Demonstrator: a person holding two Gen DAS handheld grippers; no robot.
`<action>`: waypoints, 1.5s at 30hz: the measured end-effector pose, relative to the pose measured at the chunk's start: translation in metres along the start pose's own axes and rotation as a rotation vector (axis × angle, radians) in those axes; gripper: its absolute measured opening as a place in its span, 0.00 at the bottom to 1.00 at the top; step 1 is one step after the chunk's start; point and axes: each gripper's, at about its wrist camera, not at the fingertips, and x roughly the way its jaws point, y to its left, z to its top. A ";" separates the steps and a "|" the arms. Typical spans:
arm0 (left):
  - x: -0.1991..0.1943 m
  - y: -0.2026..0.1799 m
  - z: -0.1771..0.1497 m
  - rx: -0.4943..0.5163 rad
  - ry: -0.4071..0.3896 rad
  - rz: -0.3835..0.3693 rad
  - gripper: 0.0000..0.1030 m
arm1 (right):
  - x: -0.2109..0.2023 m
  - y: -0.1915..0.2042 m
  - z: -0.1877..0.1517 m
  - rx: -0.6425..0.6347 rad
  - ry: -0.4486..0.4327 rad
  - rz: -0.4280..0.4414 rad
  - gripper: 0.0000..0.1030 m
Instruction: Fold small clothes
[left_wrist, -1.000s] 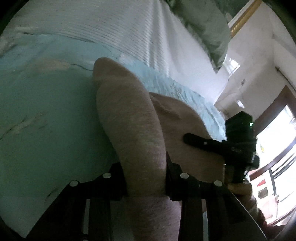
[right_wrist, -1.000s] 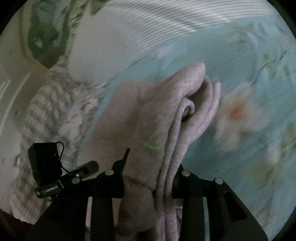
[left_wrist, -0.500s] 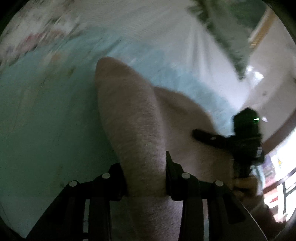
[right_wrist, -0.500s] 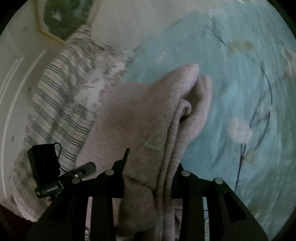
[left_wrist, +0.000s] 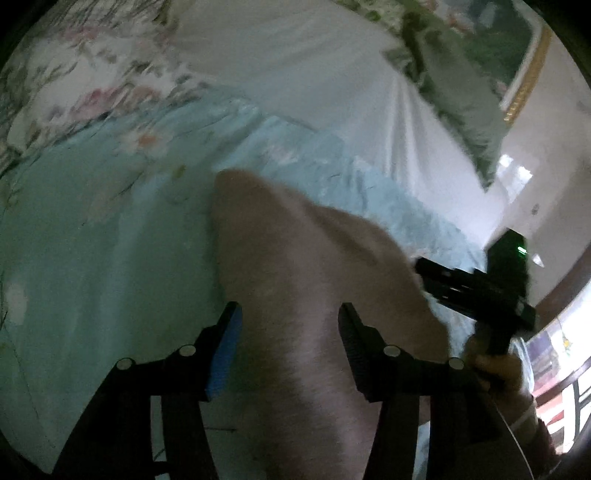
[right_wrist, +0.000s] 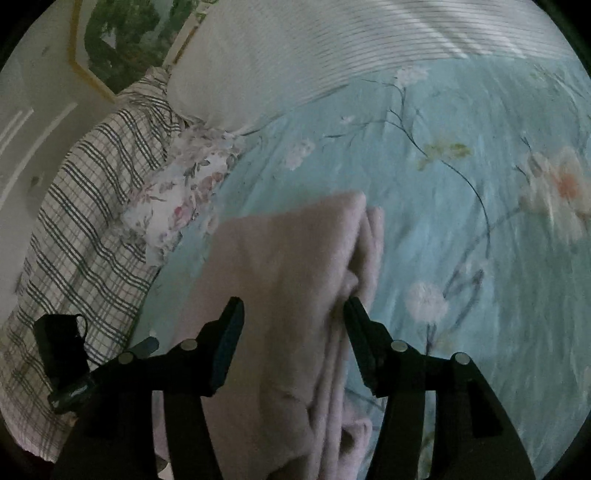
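Observation:
A folded pink fleece garment (left_wrist: 303, 295) lies on the light blue flowered bedsheet (left_wrist: 92, 258). My left gripper (left_wrist: 288, 310) straddles one end of it; its jaws are opening and the blue pad (left_wrist: 225, 354) stands just off the cloth. In the right wrist view, the garment's layered folded edge (right_wrist: 295, 266) runs between the fingers of my right gripper (right_wrist: 291, 302). Its jaws are opening too, with the cloth loose between them. The right gripper's black body (left_wrist: 476, 291) and the hand holding it (left_wrist: 495, 369) show at the right of the left wrist view.
A white striped pillow (right_wrist: 295, 55) lies at the head of the bed. A plaid cloth (right_wrist: 81, 206) and a small flowered cloth (right_wrist: 177, 199) lie beside the sheet. A green flowered pillow (left_wrist: 461, 85) leans by the wall. A window (left_wrist: 565, 350) is at far right.
Both pairs of jaws have spread apart from the pink garment they were pinching. Both views have swung sideways across the bed, and the garment's fold has slackened.

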 end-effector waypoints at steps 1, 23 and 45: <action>0.002 -0.005 0.001 0.013 -0.002 -0.012 0.51 | 0.006 -0.003 0.003 0.011 0.006 -0.015 0.55; -0.047 -0.030 -0.072 0.236 0.049 0.112 0.63 | -0.079 0.015 -0.060 -0.030 -0.057 0.029 0.56; -0.016 -0.051 -0.129 0.336 0.060 0.418 0.11 | -0.067 0.027 -0.110 -0.149 0.056 -0.116 0.07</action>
